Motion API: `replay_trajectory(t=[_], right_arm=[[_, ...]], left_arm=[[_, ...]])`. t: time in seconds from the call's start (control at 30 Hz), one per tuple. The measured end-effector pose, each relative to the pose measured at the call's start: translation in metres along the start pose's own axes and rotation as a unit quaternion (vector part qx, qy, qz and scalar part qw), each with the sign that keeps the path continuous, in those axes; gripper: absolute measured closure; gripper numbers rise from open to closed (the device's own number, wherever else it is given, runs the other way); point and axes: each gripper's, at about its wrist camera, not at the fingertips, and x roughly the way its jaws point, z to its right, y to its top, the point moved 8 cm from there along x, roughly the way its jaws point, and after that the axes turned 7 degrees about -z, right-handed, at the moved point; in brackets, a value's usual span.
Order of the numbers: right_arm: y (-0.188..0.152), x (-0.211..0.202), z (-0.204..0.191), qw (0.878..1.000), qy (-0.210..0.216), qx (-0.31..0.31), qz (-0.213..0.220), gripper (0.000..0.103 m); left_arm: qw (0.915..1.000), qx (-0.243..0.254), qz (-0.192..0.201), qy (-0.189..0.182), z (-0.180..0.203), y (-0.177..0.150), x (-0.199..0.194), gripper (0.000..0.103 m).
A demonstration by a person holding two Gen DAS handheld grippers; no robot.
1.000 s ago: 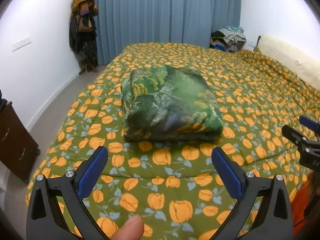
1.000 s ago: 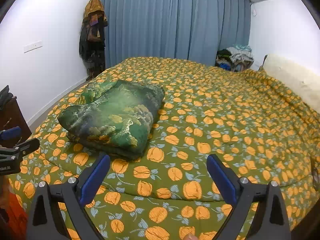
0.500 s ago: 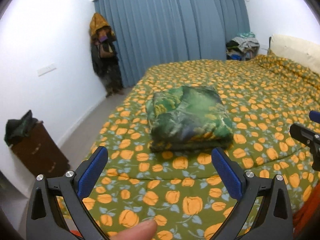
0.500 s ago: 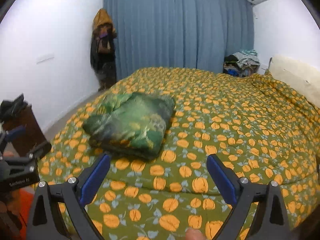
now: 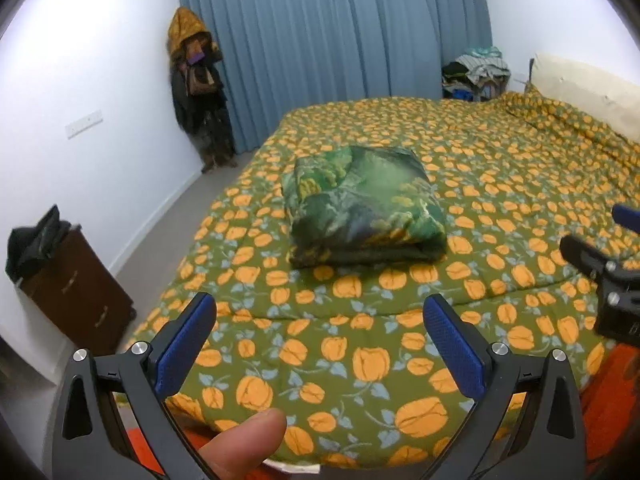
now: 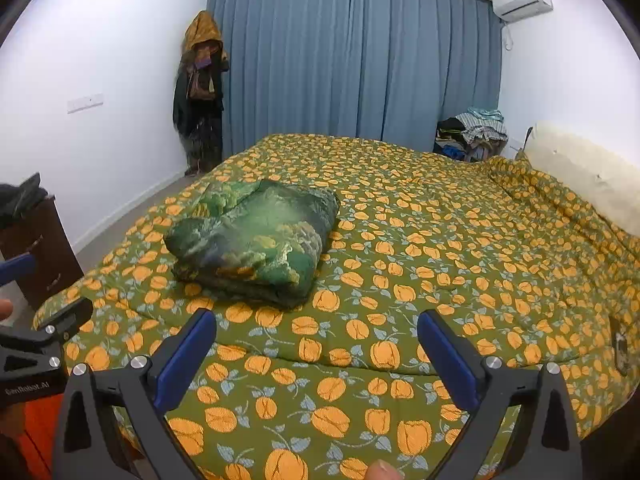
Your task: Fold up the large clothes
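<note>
Lying folded into a thick rectangular bundle, the glossy green garment with a leafy yellow-and-dark print (image 5: 366, 210) rests on the olive bedspread patterned with orange tulips (image 5: 500, 184), toward the bed's left side and a little back from its near edge. In the right wrist view the same bundle (image 6: 256, 240) sits left of centre, its rounded fold facing the camera.

Both tools hang over the near edge of the bed, well apart from the garment and touching nothing. The left gripper (image 5: 320, 332) has its blue-padded fingers spread wide with only bedspread showing between them — a thumb (image 5: 244, 444) pokes up at the bottom of its view. The right gripper (image 6: 316, 340) is likewise spread, nothing between its pads.

Behind the bed hangs a pleated blue curtain (image 6: 352, 60); a heap of dark coats and bags (image 6: 202, 92) hangs in the left corner, and a dark brown wooden cabinet (image 5: 76, 292) stands against the white wall.
</note>
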Motion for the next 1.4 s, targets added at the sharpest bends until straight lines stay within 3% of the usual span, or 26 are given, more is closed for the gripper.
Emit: replay_trajectory(t=[0.87, 1.4], right_arm=[[-0.009, -0.028, -0.02, 1.0, 0.012, -0.016, -0.015, 0.001], [-0.013, -0.028, -0.023, 0.999, 0.012, -0.017, -0.035, 0.001]], left_arm=[[0.9983, -0.047, -0.012, -0.032, -0.012, -0.006, -0.02, 0.0], [0.999, -0.031, -0.02, -0.025, -0.003, -0.007, -0.018, 0.0]])
